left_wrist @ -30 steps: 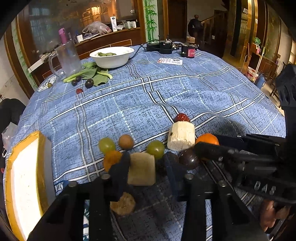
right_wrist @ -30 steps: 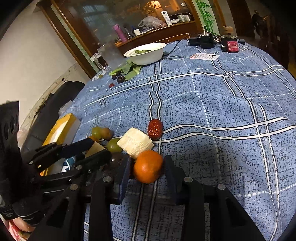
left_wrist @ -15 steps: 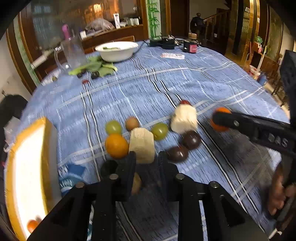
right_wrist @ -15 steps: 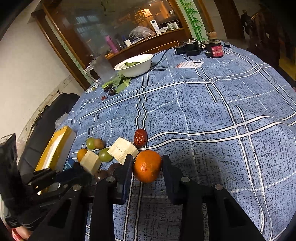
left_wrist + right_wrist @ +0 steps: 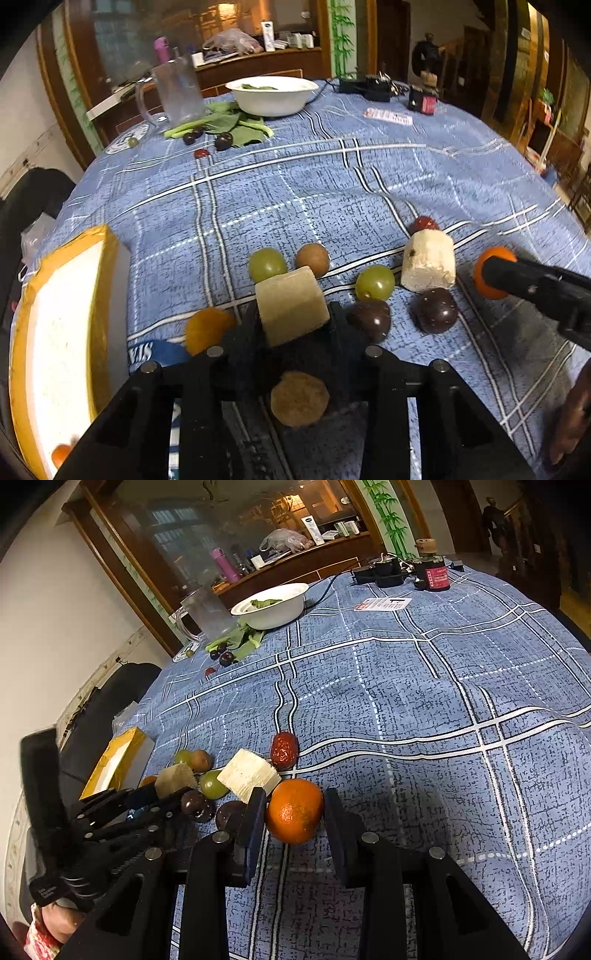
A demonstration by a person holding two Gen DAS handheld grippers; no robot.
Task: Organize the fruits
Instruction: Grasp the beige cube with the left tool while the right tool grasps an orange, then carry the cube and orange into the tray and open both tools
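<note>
Left wrist view: the left gripper (image 5: pixel 293 317) is clamped on a tan cube-shaped chunk (image 5: pixel 291 306), low centre of frame; its jaws have just eased open a touch, so it could slip out. In the right wrist view, the right gripper (image 5: pixel 293 812) pinches the mandarin orange (image 5: pixel 294 810) at lower centre. Dark round fruits (image 5: pixel 436 310) crowd right beside, easy to knock rolling. The yellow-rimmed foam box (image 5: pixel 55 350) sits at far left.

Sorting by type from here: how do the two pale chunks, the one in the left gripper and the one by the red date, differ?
The tan chunk is darker and blocky, gripped by the left gripper; the white chunk is paler and rounder, lying free on the tablecloth touching the red date. Both are cut pieces.
</note>
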